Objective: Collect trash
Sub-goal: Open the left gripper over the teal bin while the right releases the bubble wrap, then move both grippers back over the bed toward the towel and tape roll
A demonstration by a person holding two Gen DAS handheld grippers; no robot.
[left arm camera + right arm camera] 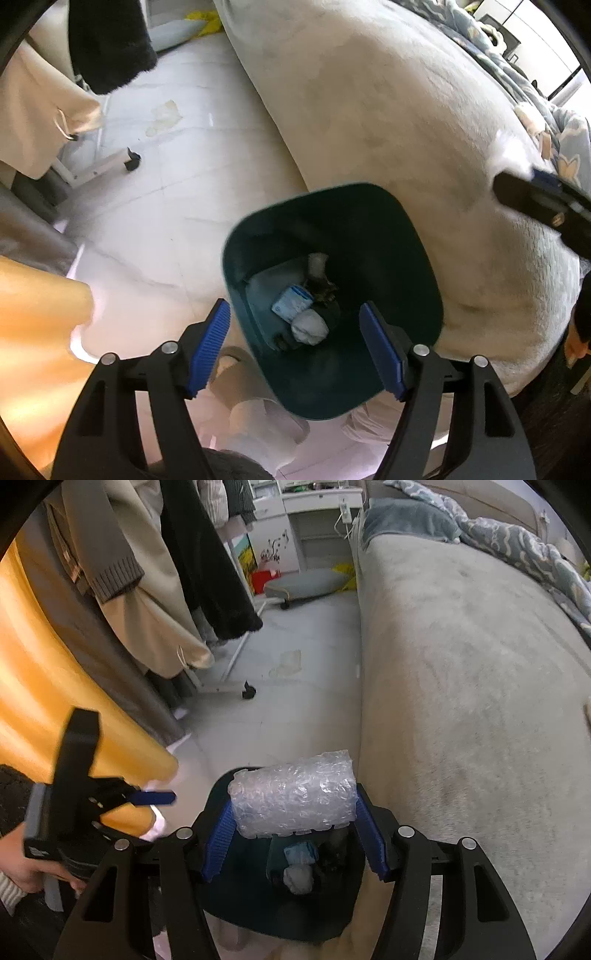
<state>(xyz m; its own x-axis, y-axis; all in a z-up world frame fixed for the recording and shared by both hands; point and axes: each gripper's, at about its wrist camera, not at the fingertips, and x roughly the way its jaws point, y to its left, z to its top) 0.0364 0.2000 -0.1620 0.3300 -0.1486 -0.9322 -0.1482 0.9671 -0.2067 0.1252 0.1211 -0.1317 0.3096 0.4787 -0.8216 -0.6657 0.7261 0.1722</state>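
Bubble wrap roll [293, 794]: clamped in right gripper [293, 834] above bin [221, 897]. Left gripper [293, 350]: wide apart, empty. Risk: roll snagging on bin rim, falling outside

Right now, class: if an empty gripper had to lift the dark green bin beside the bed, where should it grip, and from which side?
Probably the bin by its thin upper rim, coming down from above with one finger inside and one outside. It stands upright with its mouth open, and its body looks too wide to span. The left gripper hangs open above it; the floor-side rim seems freest, as the bed crowds the other side.
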